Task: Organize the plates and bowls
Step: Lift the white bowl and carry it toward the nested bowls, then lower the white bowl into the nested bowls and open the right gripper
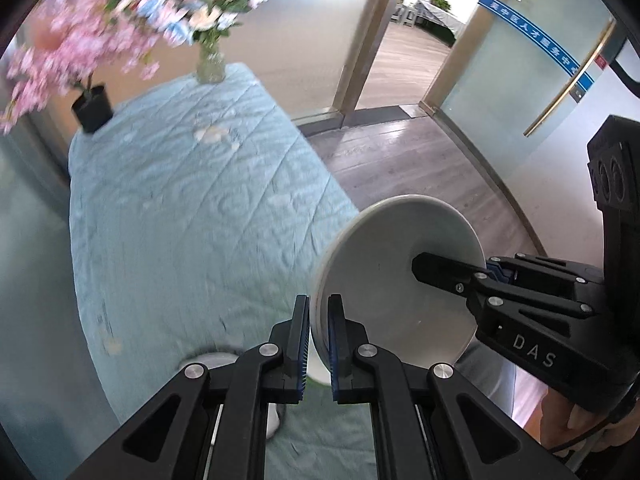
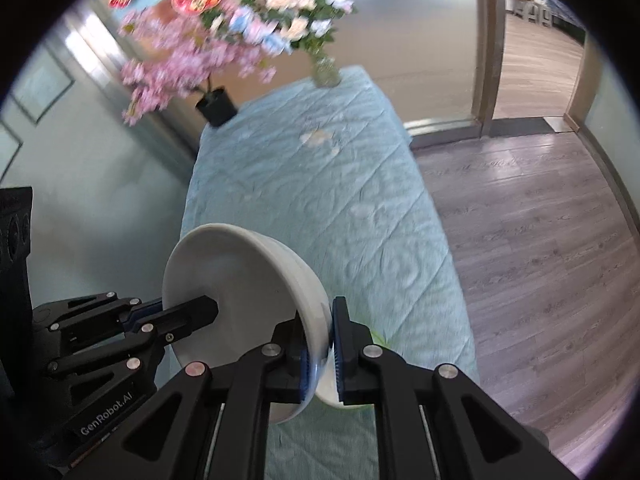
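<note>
A white bowl (image 1: 396, 276) hangs tilted in the air above the blue-clothed table (image 1: 180, 200), held from both sides. My left gripper (image 1: 319, 344) is shut on its near rim. My right gripper (image 1: 424, 268) comes in from the right and is shut on the opposite rim, one finger inside the bowl. In the right wrist view the same bowl (image 2: 240, 280) is pinched at its rim by my right gripper (image 2: 320, 344), with my left gripper (image 2: 208, 310) reaching in from the left. Another white dish (image 1: 216, 360) lies on the table below, mostly hidden by my fingers.
A black pot of pink flowers (image 1: 92, 108) and a glass vase of flowers (image 1: 210, 64) stand at the table's far end. A wooden floor (image 2: 540, 240) runs along the table's right side. A glass door (image 1: 520, 92) stands open beyond. A hand (image 1: 580, 416) holds the right gripper.
</note>
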Motion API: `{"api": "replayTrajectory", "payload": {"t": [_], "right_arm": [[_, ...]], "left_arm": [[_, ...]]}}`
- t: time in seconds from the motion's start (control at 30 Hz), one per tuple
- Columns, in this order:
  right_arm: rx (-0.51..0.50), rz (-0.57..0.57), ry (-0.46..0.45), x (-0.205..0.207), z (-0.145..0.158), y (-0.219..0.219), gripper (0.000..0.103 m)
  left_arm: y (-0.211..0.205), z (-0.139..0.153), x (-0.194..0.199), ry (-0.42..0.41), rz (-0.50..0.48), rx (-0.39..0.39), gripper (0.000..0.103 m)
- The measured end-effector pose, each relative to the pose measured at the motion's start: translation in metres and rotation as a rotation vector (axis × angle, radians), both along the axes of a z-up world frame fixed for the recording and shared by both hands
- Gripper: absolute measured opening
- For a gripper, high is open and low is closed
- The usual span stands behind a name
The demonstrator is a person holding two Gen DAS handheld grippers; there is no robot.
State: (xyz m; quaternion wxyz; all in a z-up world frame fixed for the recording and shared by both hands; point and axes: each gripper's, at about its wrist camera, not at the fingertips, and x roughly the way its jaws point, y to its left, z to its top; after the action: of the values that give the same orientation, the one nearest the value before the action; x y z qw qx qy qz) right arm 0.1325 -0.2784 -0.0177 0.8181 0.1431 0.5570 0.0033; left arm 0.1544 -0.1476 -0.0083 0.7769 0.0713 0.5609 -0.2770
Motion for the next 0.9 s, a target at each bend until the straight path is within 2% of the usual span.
{"api": "replayTrajectory", "payload": {"t": [0.17,0.33,0.57,0.9], "right_arm": [[0.024,0.021,0.05,-0.024,-0.019,0.005,0.009],[0.008,0.03,0.07,-0.038,-0.032,0.008,0.009],[0.006,0.011,0.117,-0.042,-0.058,-0.001,0.009],[0.01,0.012,0.25,-0.033,-0.121,-0.006,0.009]], "left_arm": [[0.016,-0.023,-0.041,0.037,0.021,0.02,0.005],[0.016,-0.04,-0.057,0.061,0.028,0.026,0.005],[0.002,-0.071,-0.051,0.122,0.024,0.028,0.005],[-0.002,-0.145,-0.03,0.253,0.048,0.053,0.005]]}}
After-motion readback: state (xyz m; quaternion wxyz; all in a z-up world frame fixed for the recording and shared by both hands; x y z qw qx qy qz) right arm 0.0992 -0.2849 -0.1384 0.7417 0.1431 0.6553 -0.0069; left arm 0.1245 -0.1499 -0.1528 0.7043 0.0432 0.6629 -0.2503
